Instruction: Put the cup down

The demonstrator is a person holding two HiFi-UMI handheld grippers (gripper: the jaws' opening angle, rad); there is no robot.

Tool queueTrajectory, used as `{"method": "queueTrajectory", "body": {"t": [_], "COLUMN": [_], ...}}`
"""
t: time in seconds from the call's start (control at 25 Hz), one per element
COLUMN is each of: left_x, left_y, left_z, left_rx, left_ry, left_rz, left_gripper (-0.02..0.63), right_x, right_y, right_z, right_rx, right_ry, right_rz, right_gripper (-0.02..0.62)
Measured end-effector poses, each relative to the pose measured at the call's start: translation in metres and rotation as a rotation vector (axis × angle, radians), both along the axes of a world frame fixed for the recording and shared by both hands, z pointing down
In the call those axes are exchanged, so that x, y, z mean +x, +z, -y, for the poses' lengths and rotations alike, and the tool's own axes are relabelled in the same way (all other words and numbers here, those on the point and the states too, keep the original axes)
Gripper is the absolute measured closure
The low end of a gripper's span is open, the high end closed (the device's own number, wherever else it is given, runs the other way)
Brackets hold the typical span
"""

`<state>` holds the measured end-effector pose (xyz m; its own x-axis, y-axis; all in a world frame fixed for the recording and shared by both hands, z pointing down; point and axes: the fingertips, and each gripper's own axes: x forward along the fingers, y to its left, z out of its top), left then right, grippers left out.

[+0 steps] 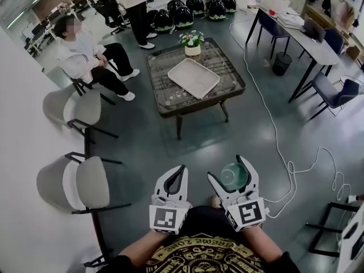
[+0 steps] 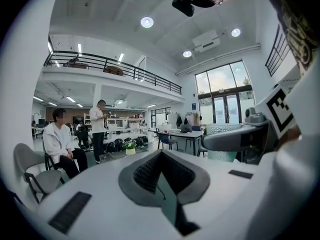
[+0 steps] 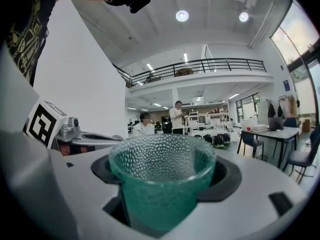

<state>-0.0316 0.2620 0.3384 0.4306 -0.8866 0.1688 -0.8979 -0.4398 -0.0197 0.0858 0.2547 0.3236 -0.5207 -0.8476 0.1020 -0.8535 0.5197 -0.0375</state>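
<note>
my right gripper (image 1: 227,167) grasps the one green cup (image 1: 234,177) around its wall, upright, near me and well short of the far bench (image 1: 196,104). it looks like pebbled glass: stiff, light, breakable. my left gripper (image 1: 176,172) is clenched on nothing. the bench carries one tray (image 1: 193,77) and one flower pot (image 1: 192,49).

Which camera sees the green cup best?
The right gripper view: the green cup fills it, bumps and all. Head view shows the cup small, from above; left gripper view shows only a sliver.
</note>
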Motion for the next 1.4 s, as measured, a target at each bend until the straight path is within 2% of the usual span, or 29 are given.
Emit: {"method": "queueTrajectory", "body": {"t": [0.36,0.96,1.16,1.4], "left_x": [-0.009,-0.078,-0.098,-0.109], "left_y": [-0.004,-0.003,-0.004,0.002], "left_z": [0.004,-0.005,-0.002,0.008], "left_rx": [0.001,0.0,0.018,-0.003], "left_ry": [-0.009,0.037,0.025,0.013], "left_rz": [-0.02,-0.04,-0.066,-0.059], "left_gripper": [0.606,0.606,0.606,0.606], "right_x": [-0.011,-0.076,-0.093,-0.103], "right_y": [-0.001,-0.017,-0.023,-0.023], "right_z": [0.002,-0.002,-0.001,0.015], "right_rx": [-0.002,0.033,0.042,0.044], "right_ry": [-0.01,0.025,0.02,0.011], "right_rz": [-0.018,-0.06,-0.081,-0.081], "right_gripper": [0.192,0.192,0.192,0.192]}}
